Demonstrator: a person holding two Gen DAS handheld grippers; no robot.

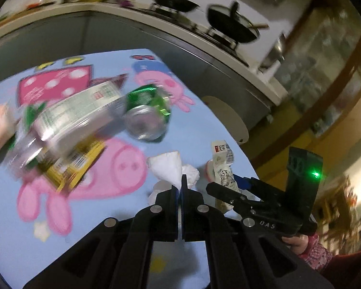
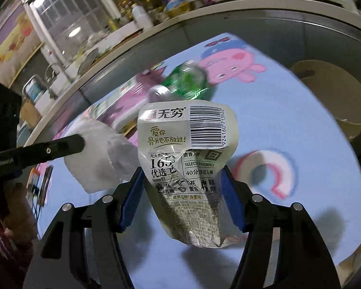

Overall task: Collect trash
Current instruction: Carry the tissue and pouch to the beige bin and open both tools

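My left gripper (image 1: 181,183) is pinched nearly closed on a crumpled white paper tissue (image 1: 167,168), its black fingers (image 1: 173,192) meeting on the tissue's lower tip so that the wad fans out above them. My right gripper (image 2: 184,192) is partly open, and the silver foil snack wrapper with black print and a barcode (image 2: 187,159) stands upright between its blue-padded fingers (image 2: 231,200). The wrapper's lower sides meet the pads, though I cannot tell how firmly it is clamped. In the left wrist view the same wrapper (image 1: 222,166) rises just beside the tissue, with my right gripper (image 1: 231,190) around it.

Both items are above the desk (image 1: 204,130), which is covered by a light blue cloth printed with pink cartoon pigs. Farther out on it lies a crushed green drink can (image 1: 148,113) on its side, its silver end towards me. Touching the can is a clear plastic bottle with a white and green label (image 1: 67,120), also on its side and blurred. Under the bottle lies a flat yellow packet (image 1: 72,166). In the right wrist view the can (image 2: 180,84) sits beyond the wrapper's top edge.
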